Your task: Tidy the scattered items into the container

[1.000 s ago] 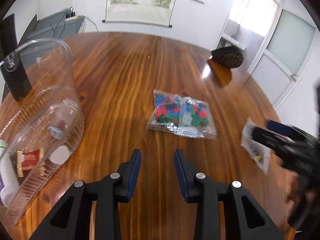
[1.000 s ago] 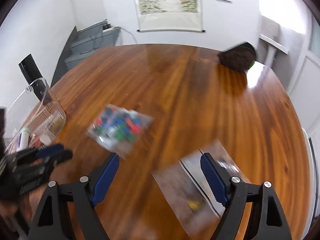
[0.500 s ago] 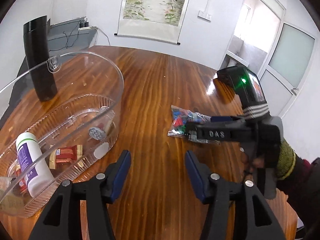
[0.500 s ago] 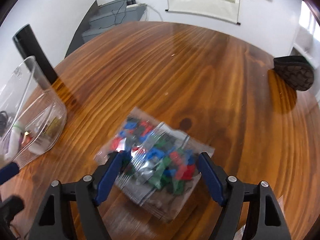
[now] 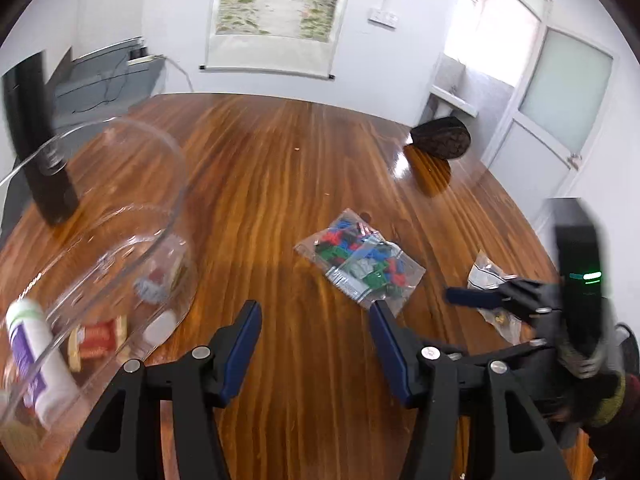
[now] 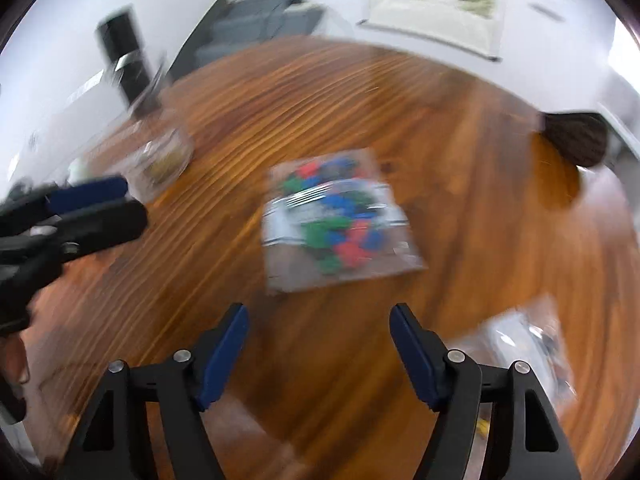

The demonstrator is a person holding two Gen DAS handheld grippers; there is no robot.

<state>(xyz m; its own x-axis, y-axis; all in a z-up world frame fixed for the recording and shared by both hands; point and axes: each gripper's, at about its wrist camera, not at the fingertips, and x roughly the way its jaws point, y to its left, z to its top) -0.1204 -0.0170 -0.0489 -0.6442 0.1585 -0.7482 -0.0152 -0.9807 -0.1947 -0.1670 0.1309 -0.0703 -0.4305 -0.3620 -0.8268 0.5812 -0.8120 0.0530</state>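
While tub [image 5: 100,216] already holds bottle [image 5: 36,360] and packets, brick bag [image 5: 360,260] and small bag [image 5: 490,276] remain on table [image 5: 260,184]. My left gripper [image 5: 316,344]: jaws apart, empty. My right gripper [image 6: 320,356]: jaws closing, nothing between.

No lettering can be read

Table [image 5: 280,184], wooden. Landmark: brick bag [image 5: 360,260], clear, lying flat mid-table. Left of it: clear container [image 5: 120,216] holding a white bottle [image 5: 34,360], a red packet [image 5: 98,336] and smaller items too blurred to name. Nearer the camera: left gripper [image 5: 314,344], jaws apart, empty. Right of the bag: small bag [image 5: 494,296] under the right gripper [image 5: 480,298]. Beyond: dark cap [image 5: 440,142].
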